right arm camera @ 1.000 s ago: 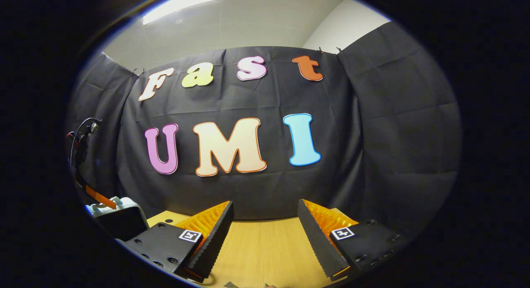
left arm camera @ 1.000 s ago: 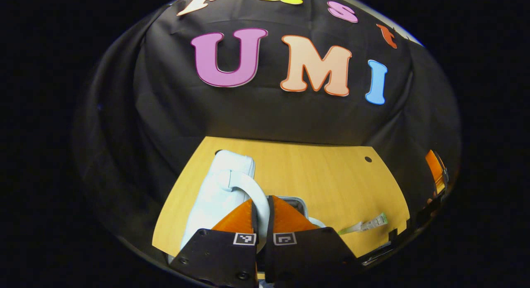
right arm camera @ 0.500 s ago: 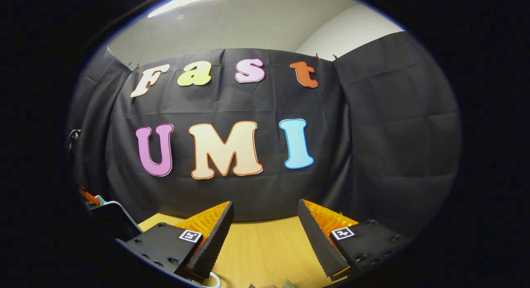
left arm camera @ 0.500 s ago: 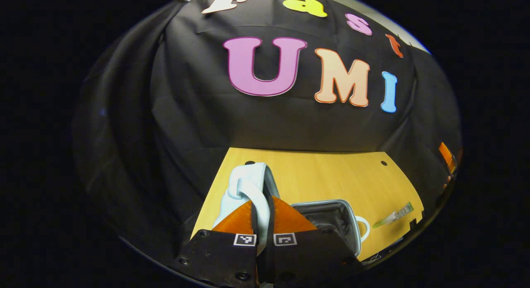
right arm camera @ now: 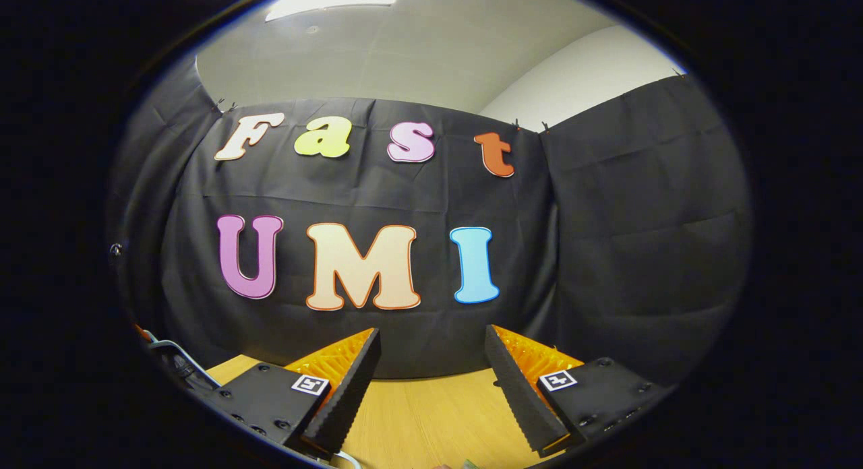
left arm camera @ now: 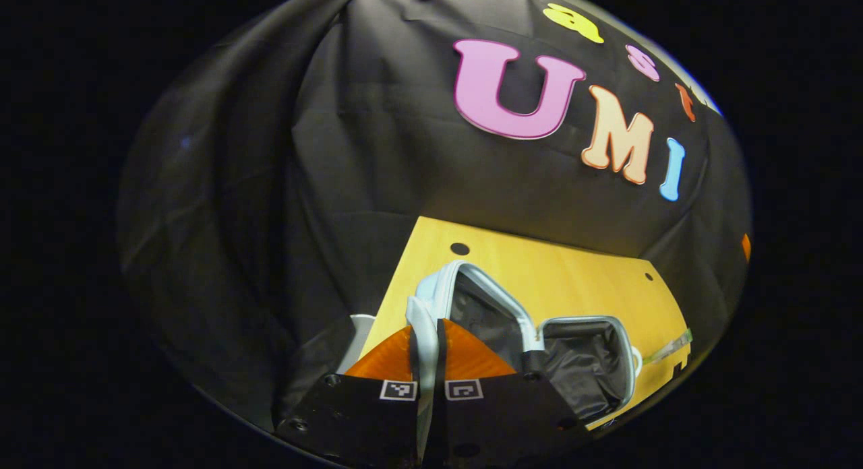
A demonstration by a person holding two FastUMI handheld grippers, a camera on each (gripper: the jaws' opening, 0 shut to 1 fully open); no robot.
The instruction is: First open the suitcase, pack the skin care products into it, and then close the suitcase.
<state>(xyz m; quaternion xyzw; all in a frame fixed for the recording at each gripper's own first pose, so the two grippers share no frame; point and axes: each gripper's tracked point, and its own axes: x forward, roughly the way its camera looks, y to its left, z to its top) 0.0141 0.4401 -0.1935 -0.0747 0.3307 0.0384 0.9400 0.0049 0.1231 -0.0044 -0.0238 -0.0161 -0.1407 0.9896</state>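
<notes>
Left claw [left arm camera: 426, 334]: clamped on suitcase lid [left arm camera: 438, 297] rim, swinging it wide for packing.
Right claw [right arm camera: 431, 381]: fingers spread, empty, above bench [right arm camera: 431, 422].

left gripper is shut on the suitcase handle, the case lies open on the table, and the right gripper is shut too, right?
Not quite: the right gripper is open. The right gripper view shows its fingers spread wide apart over the wooden table, holding nothing. The rest stands: in the left gripper view the left gripper is shut on the pale handle of the suitcase, which lies open with its dark lining exposed.
</notes>
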